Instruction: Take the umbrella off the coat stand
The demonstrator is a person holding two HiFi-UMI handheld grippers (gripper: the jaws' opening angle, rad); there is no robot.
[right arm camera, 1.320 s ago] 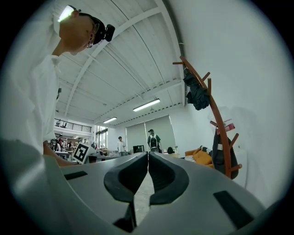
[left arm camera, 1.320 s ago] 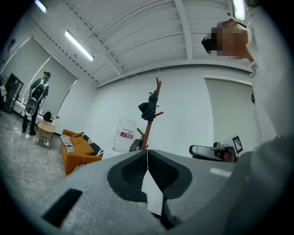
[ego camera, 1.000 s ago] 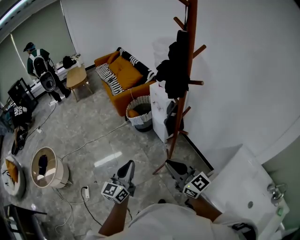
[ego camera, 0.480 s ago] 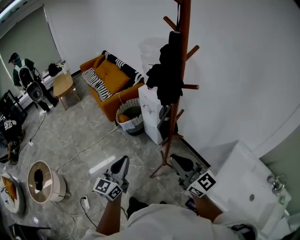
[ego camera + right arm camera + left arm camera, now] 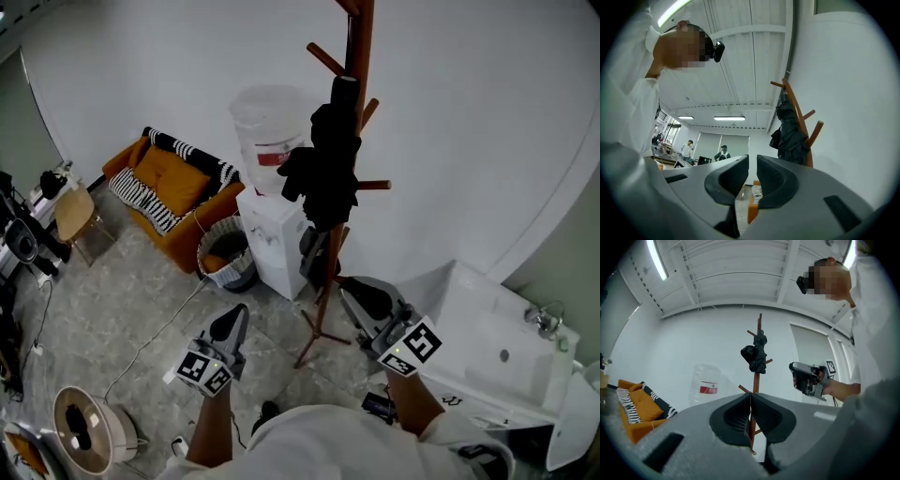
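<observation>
umbrella (image 5: pixel 328 169) hangs upright on coat stand (image 5: pixel 358 37); left gripper (image 5: pixel 236 317) and right gripper (image 5: pixel 356 296) clenched empty.

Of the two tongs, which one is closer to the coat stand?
The right tongs: in the head view their tips sit right beside the lower pole of the coat stand, while the left tongs are well off to its left.

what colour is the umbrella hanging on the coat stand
The umbrella is black; the head view shows it best.
</observation>
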